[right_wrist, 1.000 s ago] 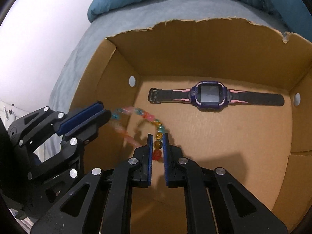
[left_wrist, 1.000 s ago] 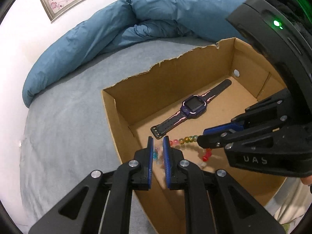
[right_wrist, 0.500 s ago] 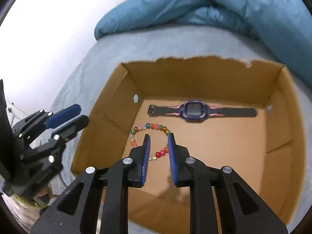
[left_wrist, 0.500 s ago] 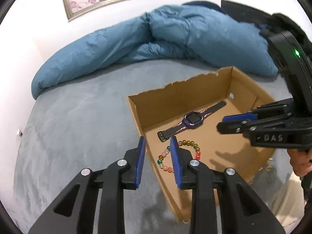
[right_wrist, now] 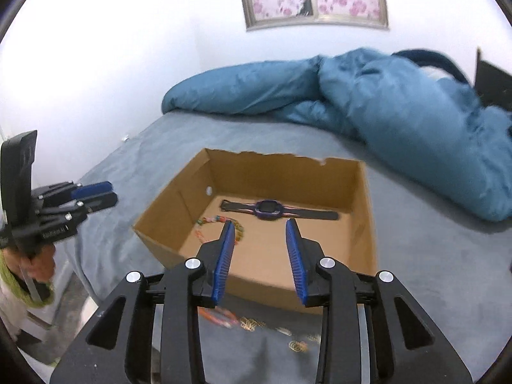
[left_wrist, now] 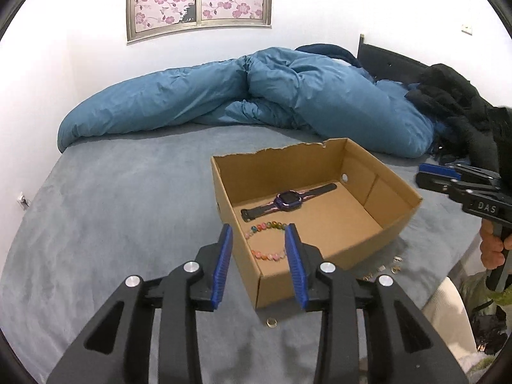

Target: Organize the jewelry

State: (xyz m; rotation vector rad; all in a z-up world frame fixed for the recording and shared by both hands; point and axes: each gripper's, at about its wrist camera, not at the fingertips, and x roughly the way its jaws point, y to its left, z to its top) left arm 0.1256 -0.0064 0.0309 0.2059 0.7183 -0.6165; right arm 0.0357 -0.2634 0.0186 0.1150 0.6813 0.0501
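Observation:
An open cardboard box [left_wrist: 395, 217] [right_wrist: 150, 228] sits on the grey bed. Inside lie a purple watch [left_wrist: 289, 201] [right_wrist: 268, 208] with a black strap and a bracelet of coloured beads [left_wrist: 265, 226] [right_wrist: 208, 220], both flat on the box floor. My left gripper [left_wrist: 258, 249] hovers above the box's near corner, its jaws opening, nothing between them. My right gripper [right_wrist: 260, 246] hangs above the box's front wall, jaws opening too and empty. Each gripper also shows in the other's view, the right gripper [left_wrist: 428, 174] beside the box and the left gripper [right_wrist: 99, 193] likewise.
Small gold pieces [left_wrist: 388, 265] [right_wrist: 297, 345] and a gold ring [left_wrist: 272, 322] lie on the bed by the box's front. An orange-pink band [right_wrist: 220, 316] lies there too. A blue duvet [left_wrist: 256, 96] is heaped behind. Dark clothes [left_wrist: 454, 102] sit at the right. A hand [left_wrist: 492, 246] holds the right gripper.
Both grippers let go of the bead bracelet, which now lies in the box. They opened and drew up and back, away from the box.

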